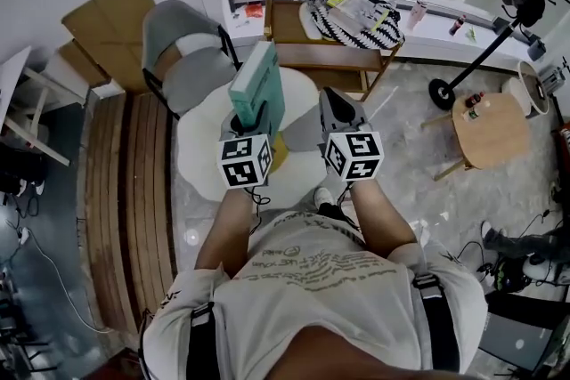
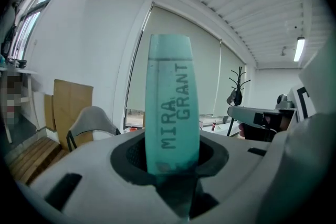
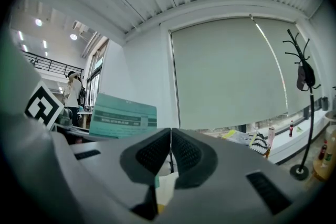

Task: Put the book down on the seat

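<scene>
Underfoot, near the person's legs, a broad white seat (image 1: 200, 160): rounded outline, smooth and matte. To the far left, a grey shell chair (image 1: 183, 58) on thin dark legs; farther off, a slatted wooden bench (image 1: 329, 58). Probably the white one as target, being directly below, though not certain.

Over that white seat and clear of it, a teal book (image 1: 258, 80): a rigid slab, standing upright, smooth cover, dark block lettering down the spine. Clamped at its lower end by the left gripper (image 1: 252, 118), spine toward that gripper's camera, dark dimpled pads (image 2: 131, 152) pressing either face.

Just right of the book, the right gripper (image 1: 337, 102): clenched on nothing, textured pads (image 3: 152, 152) meeting.

For a clean set-down:
- Roll the wrist until one cover faces down.
- Lower over the seat's middle, away from the curved rim.
- Touch a long edge first, then lay flat.
- Release only once resting; let go upright and likely to topple.
- Keep the spare gripper close to steady a slide.
</scene>
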`<state>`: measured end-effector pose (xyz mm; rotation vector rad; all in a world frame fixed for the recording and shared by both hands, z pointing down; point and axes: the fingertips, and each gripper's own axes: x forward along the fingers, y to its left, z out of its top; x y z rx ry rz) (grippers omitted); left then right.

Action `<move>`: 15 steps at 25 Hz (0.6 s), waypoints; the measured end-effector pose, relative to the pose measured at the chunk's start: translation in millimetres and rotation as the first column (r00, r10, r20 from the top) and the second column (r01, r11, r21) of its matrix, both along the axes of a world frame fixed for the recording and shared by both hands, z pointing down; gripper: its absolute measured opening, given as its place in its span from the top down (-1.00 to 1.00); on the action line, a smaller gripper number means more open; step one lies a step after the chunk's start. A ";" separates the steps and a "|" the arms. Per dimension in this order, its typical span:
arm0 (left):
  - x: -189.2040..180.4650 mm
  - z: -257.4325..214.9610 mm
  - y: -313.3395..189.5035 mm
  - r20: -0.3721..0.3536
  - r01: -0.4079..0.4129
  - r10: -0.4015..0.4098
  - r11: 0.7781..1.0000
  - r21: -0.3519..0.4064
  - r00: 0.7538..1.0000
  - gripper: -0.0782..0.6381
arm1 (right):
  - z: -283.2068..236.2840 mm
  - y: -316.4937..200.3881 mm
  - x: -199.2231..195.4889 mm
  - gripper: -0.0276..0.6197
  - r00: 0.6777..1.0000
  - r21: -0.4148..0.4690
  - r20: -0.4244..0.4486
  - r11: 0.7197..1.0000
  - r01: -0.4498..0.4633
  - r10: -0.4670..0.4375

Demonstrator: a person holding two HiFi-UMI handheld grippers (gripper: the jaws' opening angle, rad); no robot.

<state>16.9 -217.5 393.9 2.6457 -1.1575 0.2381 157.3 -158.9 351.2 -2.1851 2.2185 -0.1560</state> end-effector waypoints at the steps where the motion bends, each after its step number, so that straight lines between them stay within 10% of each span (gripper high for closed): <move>1: 0.9 2.1 -4.4 -0.002 0.007 -0.007 1.000 -0.012 1.000 0.33 | 1.7 -6.4 2.1 0.82 1.000 -0.007 0.002 1.000 0.008 -0.008; 15: 25.2 77.8 -31.1 -0.208 0.042 -0.118 0.941 -0.336 0.971 0.33 | 56.7 -61.9 30.9 0.82 0.991 -0.159 0.018 0.979 0.131 -0.130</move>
